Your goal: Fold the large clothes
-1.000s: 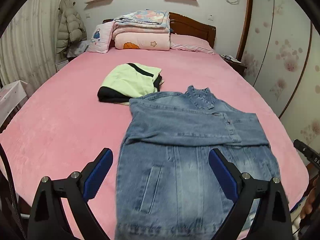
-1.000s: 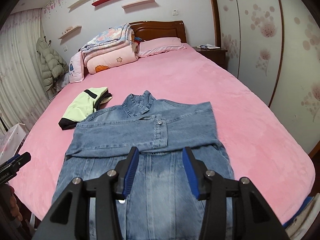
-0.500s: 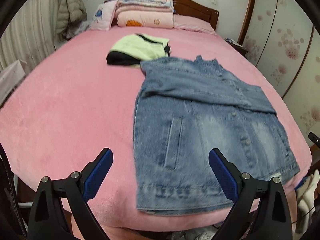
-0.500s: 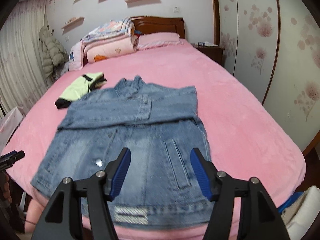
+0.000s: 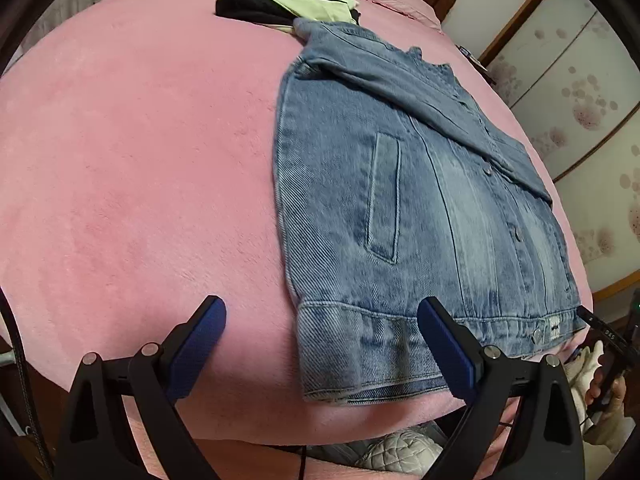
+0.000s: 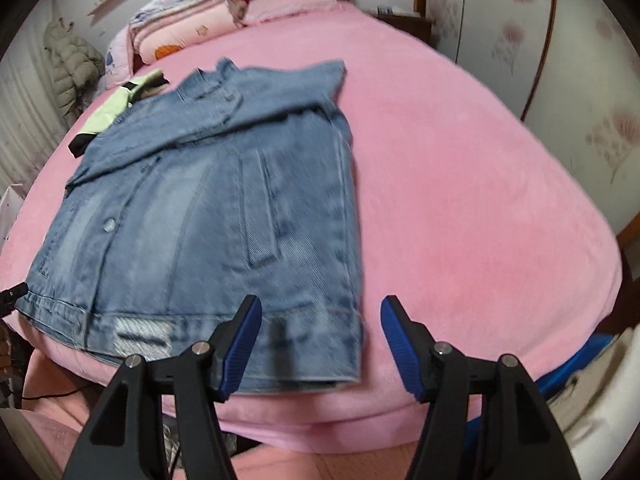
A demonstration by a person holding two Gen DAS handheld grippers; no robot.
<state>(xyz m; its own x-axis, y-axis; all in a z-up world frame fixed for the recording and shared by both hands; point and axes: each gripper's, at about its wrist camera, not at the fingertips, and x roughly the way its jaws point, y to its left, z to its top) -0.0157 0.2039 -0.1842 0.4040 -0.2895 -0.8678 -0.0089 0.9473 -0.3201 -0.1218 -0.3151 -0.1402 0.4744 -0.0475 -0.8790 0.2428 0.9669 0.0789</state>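
Note:
A blue denim jacket (image 5: pixel 380 200) lies face up on the pink bed (image 5: pixel 120 160), sleeves folded across the chest and hem at the near edge. My left gripper (image 5: pixel 320 308) is open wide just above the hem's left corner, with nothing held. In the right wrist view the jacket (image 6: pixel 200 208) is blurred. My right gripper (image 6: pixel 320 304) is open over the hem's right corner, and its pads are not pressing on the cloth.
A folded green and black garment (image 5: pixel 288 0) lies past the jacket's collar. Folded quilts and pillows (image 6: pixel 188 20) are stacked at the headboard. A puffer coat (image 6: pixel 72 64) hangs at the left wall. A wardrobe (image 5: pixel 580 80) lines the right side.
Both grippers have come down and back toward the near edge of the bed, so the hem now fills the foreground. The right jaws stand wider than a second ago.

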